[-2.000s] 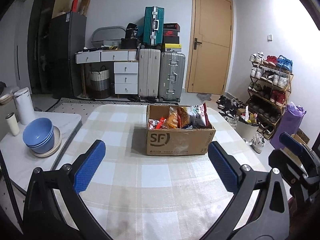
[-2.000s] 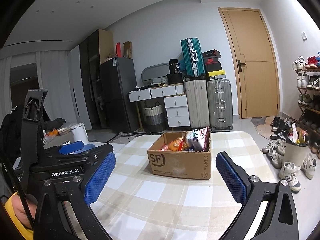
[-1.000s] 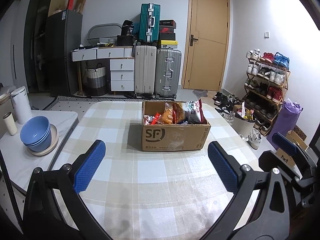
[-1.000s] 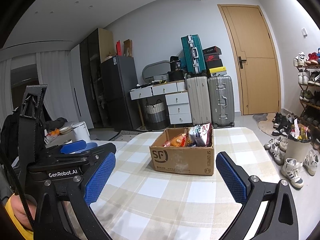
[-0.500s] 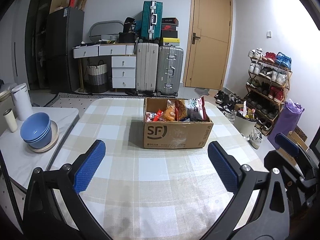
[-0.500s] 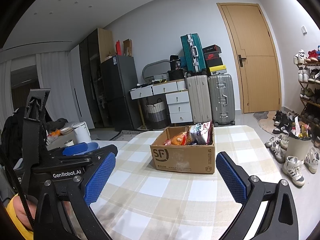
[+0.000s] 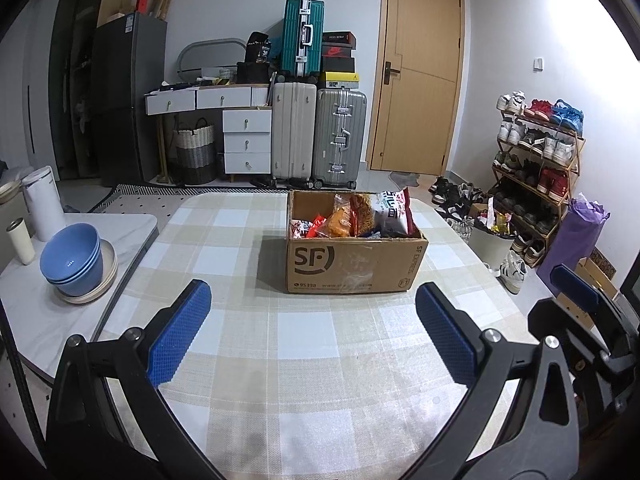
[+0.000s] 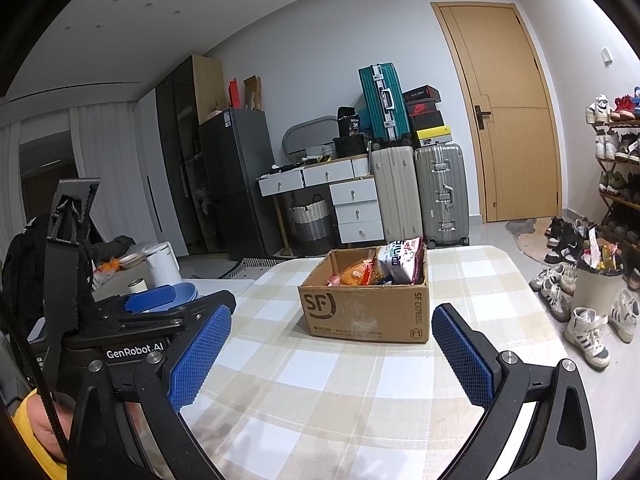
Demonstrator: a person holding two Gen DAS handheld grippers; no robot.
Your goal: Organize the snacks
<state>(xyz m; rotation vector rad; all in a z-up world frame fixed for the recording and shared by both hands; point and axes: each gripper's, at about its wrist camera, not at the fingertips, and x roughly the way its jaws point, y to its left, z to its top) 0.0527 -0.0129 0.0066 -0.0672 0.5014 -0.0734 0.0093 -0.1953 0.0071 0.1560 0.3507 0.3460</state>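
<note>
A brown cardboard box (image 7: 356, 264) marked SF stands on the checked tablecloth (image 7: 304, 336), beyond both grippers. It holds several snack bags: an orange one (image 7: 340, 216), a red one and a white and dark red one (image 7: 394, 210). The box also shows in the right wrist view (image 8: 366, 316). My left gripper (image 7: 314, 330) is open and empty, over the cloth short of the box. My right gripper (image 8: 332, 350) is open and empty, also short of the box. The left gripper's body shows at the left of the right wrist view (image 8: 136, 340).
A side table (image 7: 32, 304) on the left carries stacked blue bowls (image 7: 74, 258), a white kettle (image 7: 44, 208) and a cup. Suitcases (image 7: 316, 136), drawers and a fridge stand at the back wall. A shoe rack (image 7: 536, 160) and a purple bag (image 7: 572, 236) stand to the right.
Both views have shifted slightly; the box sits a little nearer and lower in the frames. Both grippers stay open and empty.
</note>
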